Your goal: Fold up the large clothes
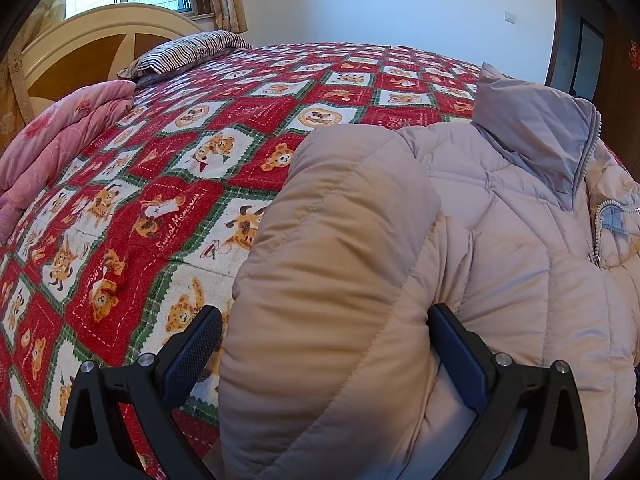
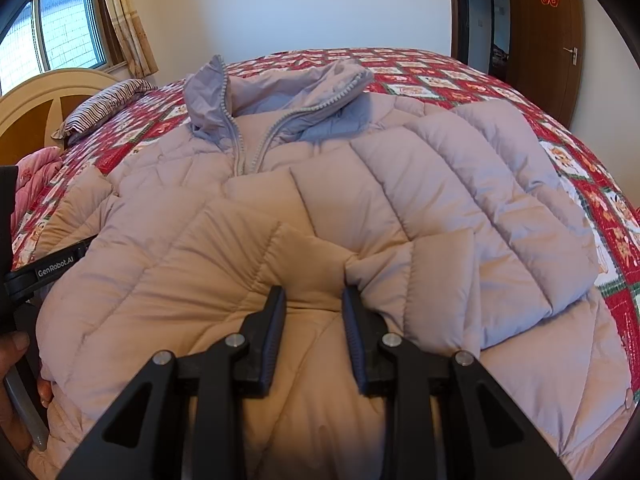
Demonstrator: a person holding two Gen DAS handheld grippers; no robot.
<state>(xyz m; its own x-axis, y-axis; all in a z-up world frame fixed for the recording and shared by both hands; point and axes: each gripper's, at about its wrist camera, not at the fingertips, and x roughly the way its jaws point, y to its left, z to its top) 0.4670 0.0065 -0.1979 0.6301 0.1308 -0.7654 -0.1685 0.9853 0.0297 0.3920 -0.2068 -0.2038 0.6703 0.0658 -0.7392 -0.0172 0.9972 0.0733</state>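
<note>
— Bedroom with white walls, window (image 2: 60,28) and curtain (image 2: 128,20) at the left, brown door (image 2: 548,40) at the right. Biggest thing?

— Bed under a red patchwork quilt (image 1: 168,208) printed with teddy bears, cream headboard (image 1: 92,40) behind.

— And on it?

— Pale puffer jacket (image 2: 360,200) lying front-up across the near part of the quilt, zip partly undone, grey collar (image 2: 288,92) standing up, one sleeve (image 2: 500,208) folded onto the chest.

— Other bedding?

— Folded pink comforter (image 1: 60,136) by the headboard, striped pillow (image 1: 188,50) beyond it.

— Left gripper (image 1: 324,348)?

— Spread wide around a bulging sleeve roll (image 1: 336,260); can't tell whether squeezing it.

— Right gripper (image 2: 314,320)?

— Fingers partly closed, pinching a fold of jacket fabric near the lower front
</note>
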